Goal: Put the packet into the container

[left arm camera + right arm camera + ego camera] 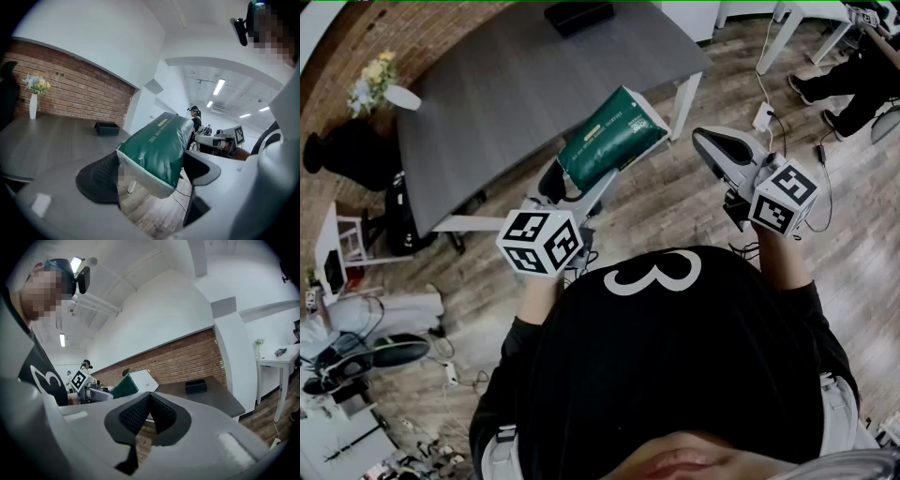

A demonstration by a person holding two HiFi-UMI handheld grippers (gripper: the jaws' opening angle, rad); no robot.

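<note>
A green packet (609,136) with a white end sits between the jaws of my left gripper (579,186), held up in the air just off the near edge of the grey table (506,103). In the left gripper view both pads press the packet (161,143) from either side, the left gripper (152,171) shut on it. The black container (578,14) stands at the table's far side, also visible as the container (107,128) and the container (195,386). My right gripper (722,155) hovers to the right, shut, with the right gripper (149,412) holding nothing between its pads.
A white vase of flowers (380,86) stands on the table's left end, against the brick wall. A dark chair (347,150) stands at left. Cables and a power strip (762,115) lie on the wood floor at right, near a white desk (806,19) and a seated person's legs (853,80).
</note>
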